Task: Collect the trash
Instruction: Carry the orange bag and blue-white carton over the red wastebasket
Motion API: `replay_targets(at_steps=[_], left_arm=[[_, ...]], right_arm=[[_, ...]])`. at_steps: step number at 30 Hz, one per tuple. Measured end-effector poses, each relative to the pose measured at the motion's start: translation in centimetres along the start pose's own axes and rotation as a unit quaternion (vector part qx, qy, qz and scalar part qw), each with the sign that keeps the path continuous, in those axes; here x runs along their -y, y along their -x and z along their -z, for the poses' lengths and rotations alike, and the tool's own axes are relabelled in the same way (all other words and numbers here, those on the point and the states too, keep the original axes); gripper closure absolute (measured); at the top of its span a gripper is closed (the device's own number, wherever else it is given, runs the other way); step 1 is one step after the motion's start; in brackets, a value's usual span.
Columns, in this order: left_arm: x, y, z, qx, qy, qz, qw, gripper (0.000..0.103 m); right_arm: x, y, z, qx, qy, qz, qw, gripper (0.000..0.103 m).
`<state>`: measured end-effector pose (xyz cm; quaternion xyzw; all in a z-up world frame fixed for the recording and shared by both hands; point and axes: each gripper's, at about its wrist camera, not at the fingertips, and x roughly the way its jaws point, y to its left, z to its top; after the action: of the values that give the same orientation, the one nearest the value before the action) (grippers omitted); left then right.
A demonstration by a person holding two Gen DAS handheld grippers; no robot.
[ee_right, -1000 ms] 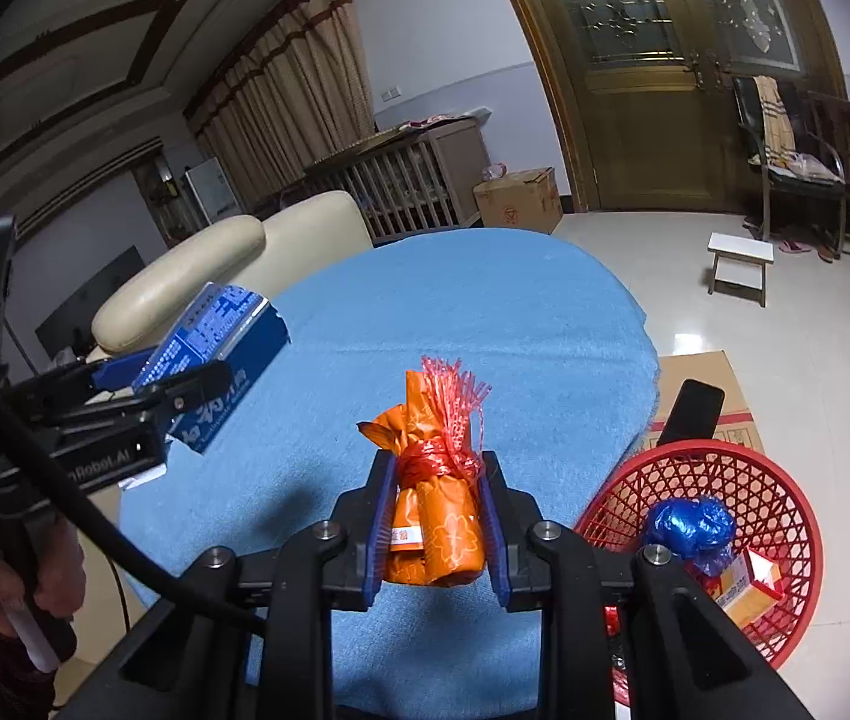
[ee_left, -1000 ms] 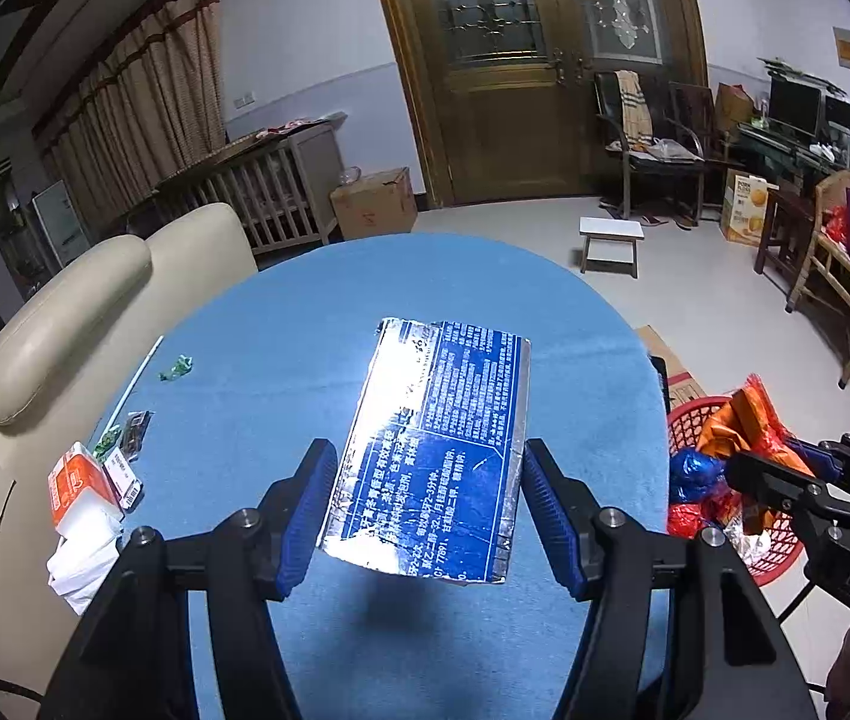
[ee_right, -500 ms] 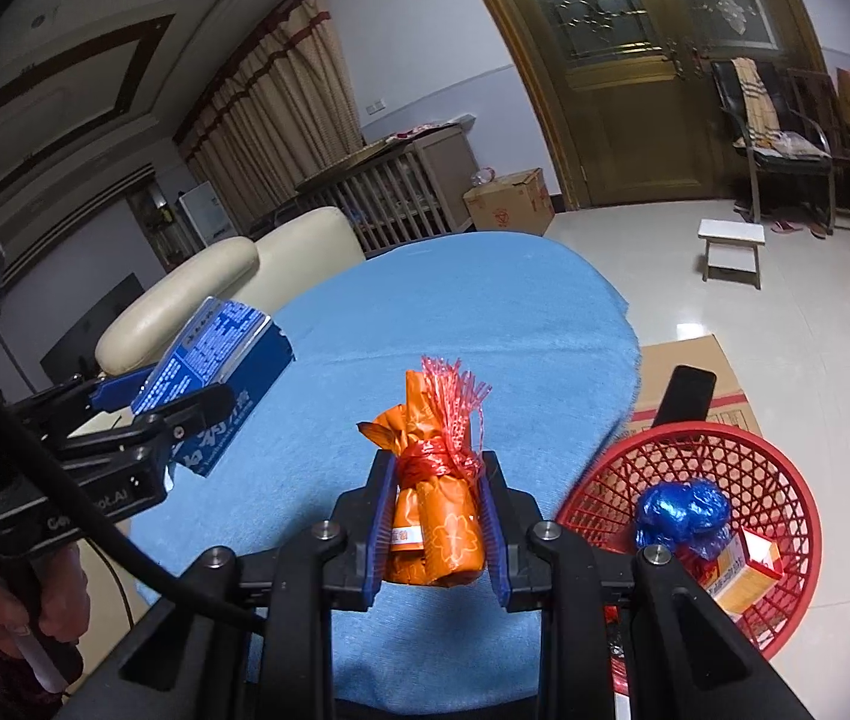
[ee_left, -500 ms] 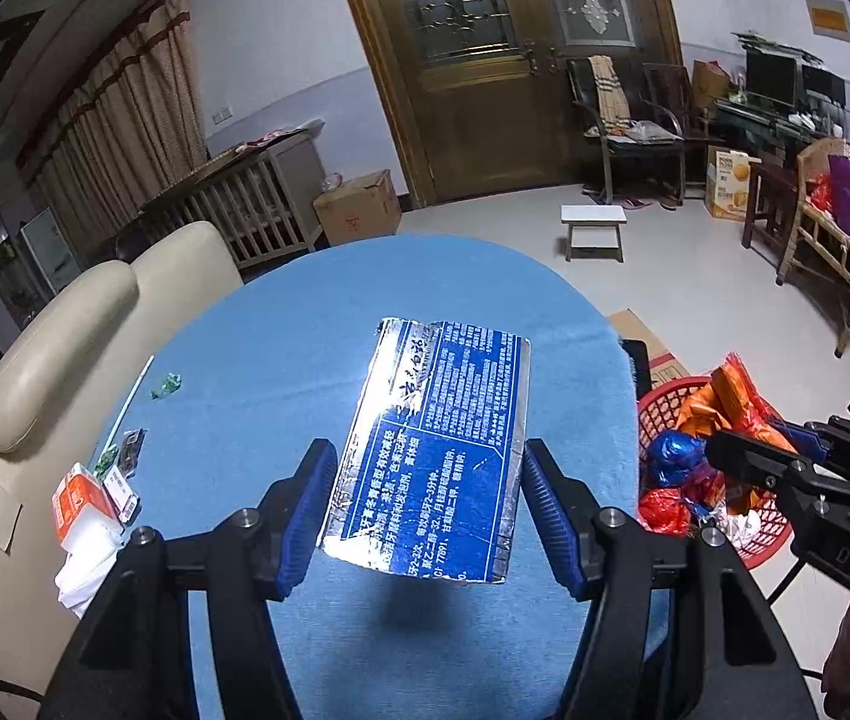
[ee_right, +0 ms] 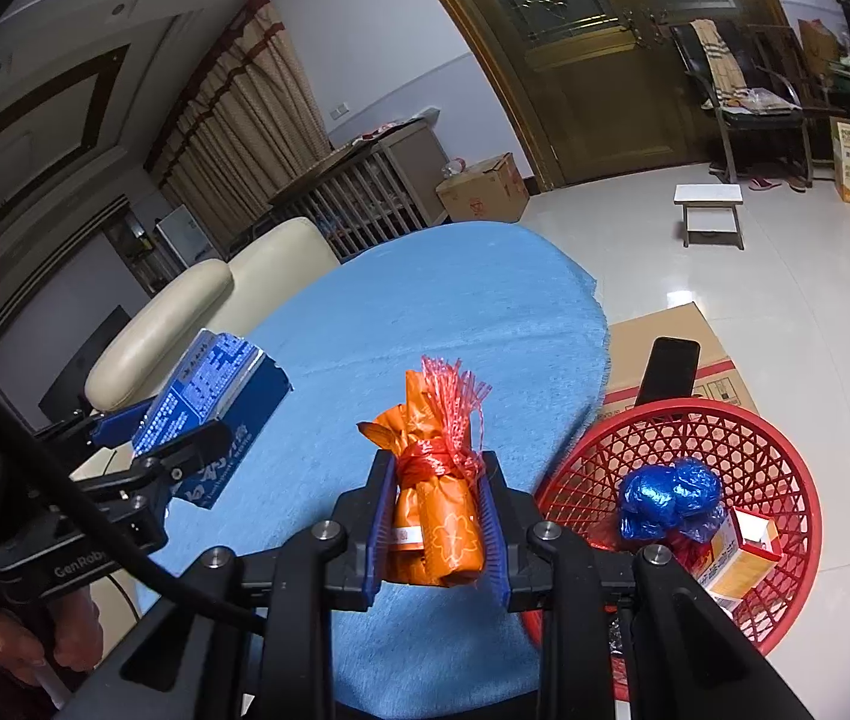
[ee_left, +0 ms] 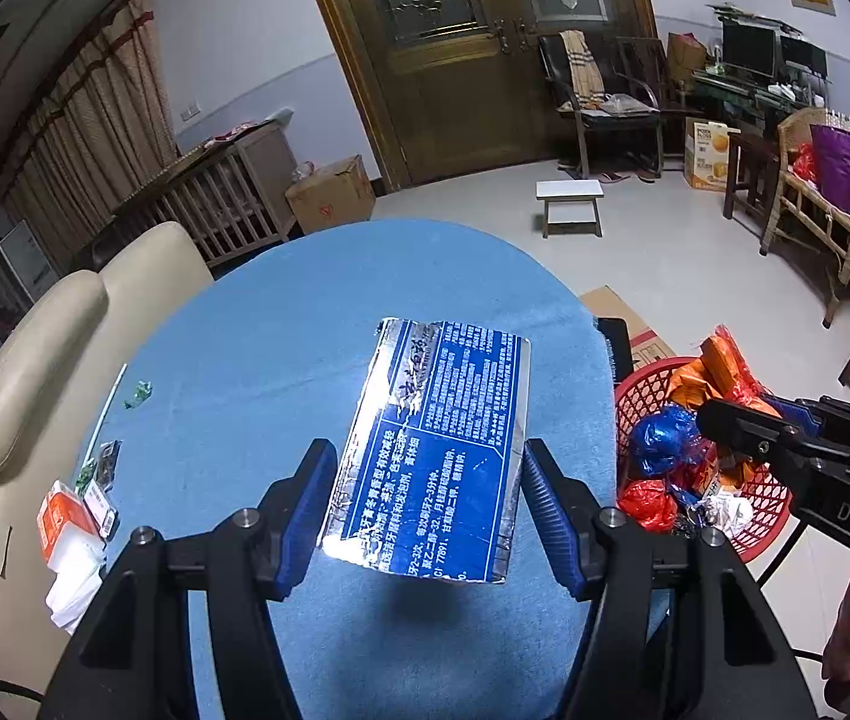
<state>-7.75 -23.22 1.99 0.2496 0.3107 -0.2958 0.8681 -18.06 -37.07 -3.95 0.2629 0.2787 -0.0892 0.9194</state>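
blue box: flattened blue-and-silver carton (ee_left: 434, 450), printed face up, held clear of the table, shadow on the cloth below it. Near end sits between the left jaws; far end juts toward 12 o'clock in the left view.
left gripper: (ee_left: 425, 510) jaws closed on the blue box, blue pads on its two long edges. Seen from the right view (ee_right: 185, 426) at 9 o'clock, level, over the table's left side, with the person's hand (ee_right: 35, 636) on the handle.
orange bundle: orange wrapper roll (ee_right: 437, 504) tied with red mesh, upright between the right jaws, red fringe on top.
right gripper: (ee_right: 437, 525) clamped on the orange bundle, both pads touching its sides. It sits over the near table edge, just left of the basket rim. In the left view its body (ee_left: 785, 444) enters from 3 o'clock, in front of the basket.
red basket: red mesh basket (ee_right: 785, 450) on the floor, just beside the table's right edge, at 4 o'clock in the right view. Holds a blue crumpled bag (ee_right: 668, 498), a small orange-and-white box (ee_right: 737, 552) and other wrappers.
table: round, blue cloth (ee_left: 281, 348); centre and far half bare. Edge curves away at 1–3 o'clock toward the basket.
left edge clutter: small wrappers (ee_left: 98, 474), an orange-and-white pack (ee_left: 62, 510) and white tissue (ee_left: 74, 582) at 8–9 o'clock in the left view, well apart from both grippers.
surroundings: cream sofa (ee_left: 35, 372) against the table's left side; flat cardboard (ee_right: 665, 336) on the floor behind the basket; open tile floor beyond.
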Motion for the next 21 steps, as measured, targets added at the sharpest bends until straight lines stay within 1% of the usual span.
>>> replay_targets(at_steps=[14,21], left_arm=[[1.3,-1.1,-0.8,-0.013,-0.024,0.018,0.9995,0.039],[2.3,-1.6,-1.1,-0.020,-0.039,0.033,0.9985,0.039]], right_arm=[[1.9,-0.5,-0.7,-0.003,-0.021,0.009,1.000,0.074],[3.4,0.3,-0.2,-0.007,-0.030,0.026,0.999,0.074]])
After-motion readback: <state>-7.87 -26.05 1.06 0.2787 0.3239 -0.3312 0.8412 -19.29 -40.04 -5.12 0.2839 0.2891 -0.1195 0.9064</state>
